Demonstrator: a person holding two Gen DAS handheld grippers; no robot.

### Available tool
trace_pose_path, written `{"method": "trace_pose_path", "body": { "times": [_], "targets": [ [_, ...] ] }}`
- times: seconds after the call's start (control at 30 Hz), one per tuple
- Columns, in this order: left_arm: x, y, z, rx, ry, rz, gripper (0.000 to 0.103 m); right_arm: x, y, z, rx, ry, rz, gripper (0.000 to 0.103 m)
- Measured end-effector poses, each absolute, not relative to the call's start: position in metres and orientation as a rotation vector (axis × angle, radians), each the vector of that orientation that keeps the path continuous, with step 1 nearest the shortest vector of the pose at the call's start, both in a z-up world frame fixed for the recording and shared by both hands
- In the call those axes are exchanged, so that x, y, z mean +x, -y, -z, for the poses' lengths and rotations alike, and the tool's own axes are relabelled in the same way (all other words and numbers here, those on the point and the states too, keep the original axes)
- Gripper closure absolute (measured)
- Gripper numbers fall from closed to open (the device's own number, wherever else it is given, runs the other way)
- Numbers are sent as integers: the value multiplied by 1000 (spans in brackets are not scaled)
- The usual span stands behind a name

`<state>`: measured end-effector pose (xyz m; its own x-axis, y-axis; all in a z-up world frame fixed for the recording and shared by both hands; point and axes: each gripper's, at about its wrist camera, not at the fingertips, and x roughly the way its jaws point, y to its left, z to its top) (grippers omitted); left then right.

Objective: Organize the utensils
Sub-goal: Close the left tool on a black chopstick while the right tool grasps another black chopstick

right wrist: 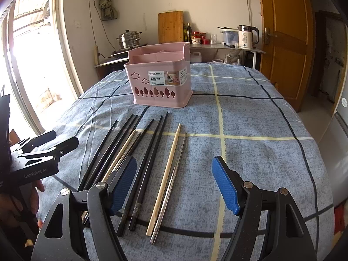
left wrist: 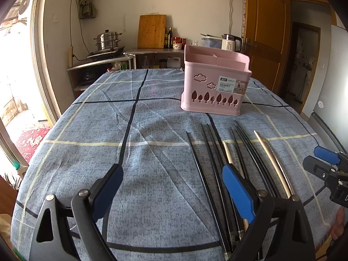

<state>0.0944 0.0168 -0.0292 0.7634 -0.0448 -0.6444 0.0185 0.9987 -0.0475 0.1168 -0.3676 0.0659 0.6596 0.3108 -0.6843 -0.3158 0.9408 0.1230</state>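
Right gripper jaws spread over chopsticks on tablecloth; pink basket beyond.

Chopsticks before basket

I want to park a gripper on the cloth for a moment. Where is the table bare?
Bare cloth lies left of the black chopsticks and pink plastic utensil basket, and right of the metal chopstick. The strip before the basket is crowded with chopsticks, including a pale wooden chopstick.
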Motion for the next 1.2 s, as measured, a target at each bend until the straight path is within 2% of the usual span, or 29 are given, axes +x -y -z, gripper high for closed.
{"method": "trace_pose_path", "body": {
  "times": [0.07,0.17,0.23,0.4,0.5,0.67,0.83,1.0,1.2],
  "targets": [
    [110,-20,34,-59,-754,44,10,128,365,-64,-6,-797,-359,36],
    [129,-20,40,-46,-793,47,14,145,358,-60,-21,-822,-369,48],
    [139,-21,43,-58,-817,62,17,157,353,-56,-38,-847,-367,61],
    [157,-19,51,-75,-873,86,27,183,345,-43,-51,-905,-382,70],
    [163,-19,54,-77,-890,91,32,193,341,-40,-35,-927,-395,71],
    [171,-17,58,-62,-910,87,44,208,329,-37,-31,-951,-436,81],
    [178,-14,58,-37,-911,83,48,226,317,-28,-48,-989,-443,86],
    [179,-6,59,22,-914,75,50,235,308,-20,-75,-1016,-444,88],
    [186,3,57,61,-930,99,65,244,298,-20,-125,-1041,-433,89]
  ]
}}
